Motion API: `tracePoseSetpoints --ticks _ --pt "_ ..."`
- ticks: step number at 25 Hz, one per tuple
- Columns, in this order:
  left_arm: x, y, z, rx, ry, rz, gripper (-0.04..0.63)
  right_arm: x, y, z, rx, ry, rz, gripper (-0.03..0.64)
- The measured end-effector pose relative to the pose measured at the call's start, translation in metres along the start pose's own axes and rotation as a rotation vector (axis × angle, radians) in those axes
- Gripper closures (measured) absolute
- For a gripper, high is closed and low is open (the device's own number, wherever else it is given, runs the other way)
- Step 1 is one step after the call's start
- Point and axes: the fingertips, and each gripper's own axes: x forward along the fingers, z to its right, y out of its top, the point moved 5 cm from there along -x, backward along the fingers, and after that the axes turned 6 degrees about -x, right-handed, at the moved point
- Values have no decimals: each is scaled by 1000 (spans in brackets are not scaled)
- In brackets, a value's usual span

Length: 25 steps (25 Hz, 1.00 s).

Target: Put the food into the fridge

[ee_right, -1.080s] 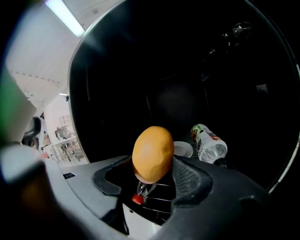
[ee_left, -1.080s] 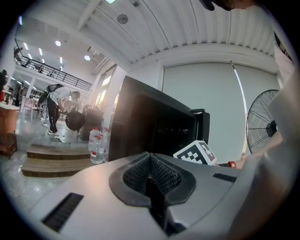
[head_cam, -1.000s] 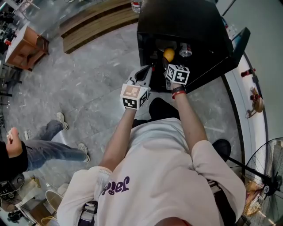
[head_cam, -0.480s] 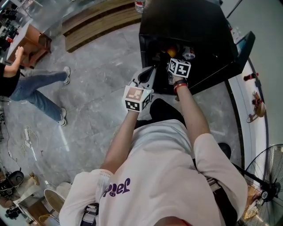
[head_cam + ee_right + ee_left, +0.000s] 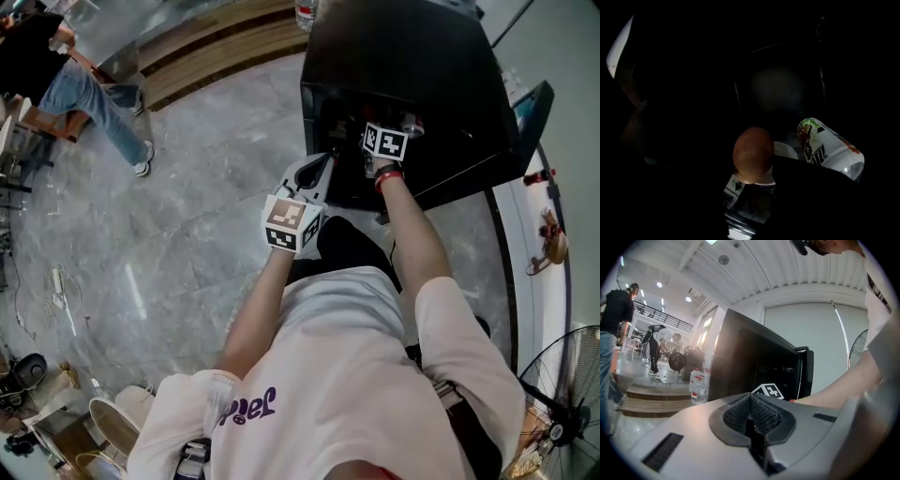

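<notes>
The person stands on a grey, veined, polished stone floor [image 5: 178, 216] facing a low black box-shaped fridge [image 5: 403, 66] at twelve o'clock. Its door [image 5: 532, 108] is swung open toward two o'clock.

The right gripper [image 5: 380, 131] reaches past the fridge's front edge into the dark interior. Its own view shows a rounded orange-brown fruit [image 5: 753, 153] at the jaw tips, and a dark jaw edge lies against the fruit's right side. The jaws look clamped on it, though the gloom hides most of them. The grip probably holds because the fruit has no resting place yet. A white printed drink can [image 5: 830, 146] lies tilted just to its three o'clock, and another labelled container [image 5: 745, 197] sits directly below at six o'clock. It is too dim to identify. The fruit is therefore inside the fridge but apparently not set down.

The left gripper [image 5: 751, 414] hangs outside the fridge at about ten o'clock of the opening, its ridged pads pressed together on nothing. It seems to be parked clear of the working arm.

Around the room:
- Wooden steps [image 5: 216, 42] run at eleven o'clock.
- A clear plastic water bottle [image 5: 697, 386] stands beside the fridge.
- A bystander in blue jeans [image 5: 89, 89] is at ten o'clock.
- A black standing fan [image 5: 562, 412] is at four o'clock.
</notes>
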Motion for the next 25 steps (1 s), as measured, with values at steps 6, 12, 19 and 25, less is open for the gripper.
tracePoseSetpoints --ticks 6,12,19,25 --pt "-4 0 2 18 -5 7 577 20 1 7 -34 -15 -26 339" --pt "-14 -4 -3 15 19 -6 577 32 1 2 -51 -7 -70 339" --pt "-25 -6 1 16 26 -4 577 37 -5 -4 -32 -21 -83 339" --pt "-32 -11 -1 13 34 -11 577 28 -4 -5 2 -22 -58 291"
